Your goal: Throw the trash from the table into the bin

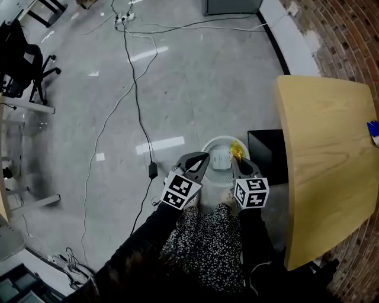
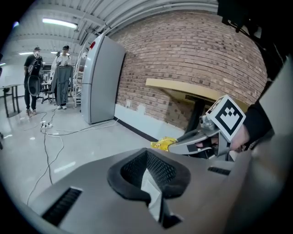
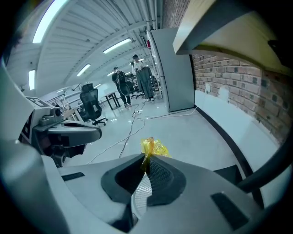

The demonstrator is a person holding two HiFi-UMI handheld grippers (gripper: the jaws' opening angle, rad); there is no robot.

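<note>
A crumpled yellow wrapper is pinched at the tip of my right gripper, which is shut on it just above the white bin on the floor. The right gripper view shows the wrapper sticking out from the closed jaws of that gripper. My left gripper hangs beside it over the bin's left rim. It is shut, and in its own view the left gripper has nothing between the pads. That view also shows the right gripper with the wrapper. A blue item lies at the far edge of the wooden table.
The table stands close on the right of the bin, with a black box under its edge. Cables run across the grey floor to a power strip. An office chair stands far left. A grey cabinet and people stand further off.
</note>
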